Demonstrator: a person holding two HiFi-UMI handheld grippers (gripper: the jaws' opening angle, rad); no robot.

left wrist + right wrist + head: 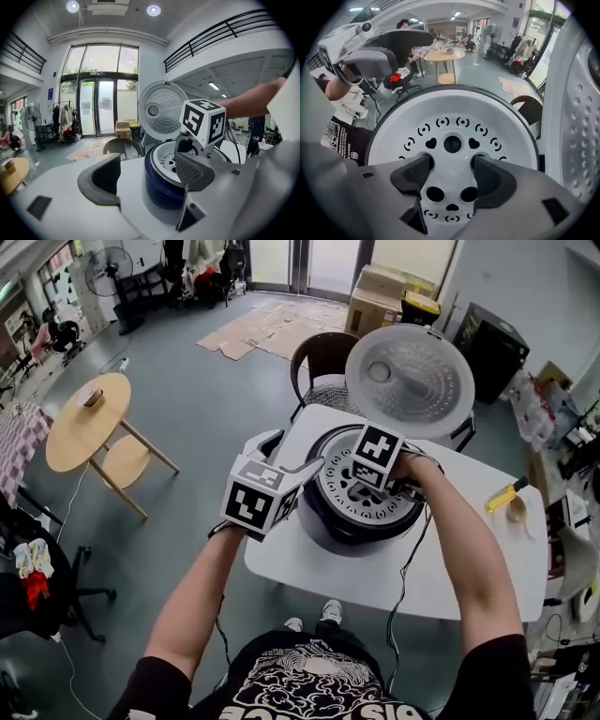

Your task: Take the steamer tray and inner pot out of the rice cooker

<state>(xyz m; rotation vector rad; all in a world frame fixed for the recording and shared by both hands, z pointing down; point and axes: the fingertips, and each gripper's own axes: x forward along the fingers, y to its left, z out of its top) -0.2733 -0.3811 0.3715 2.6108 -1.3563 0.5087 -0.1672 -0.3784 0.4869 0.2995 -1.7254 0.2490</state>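
White desk, open rice cooker: steamer tray lies under the right claw.
Likely light, stiff, slick; released right claw straddles its centre holes, probably the best hold; left claw released alongside.

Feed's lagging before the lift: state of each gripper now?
Left gripper: open, empty, beside the rice cooker.
Right gripper: open above the steamer tray, nothing gripped.

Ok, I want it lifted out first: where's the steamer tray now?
The steamer tray sits in the open rice cooker on the white table, centre of the head view, directly beneath the right gripper.
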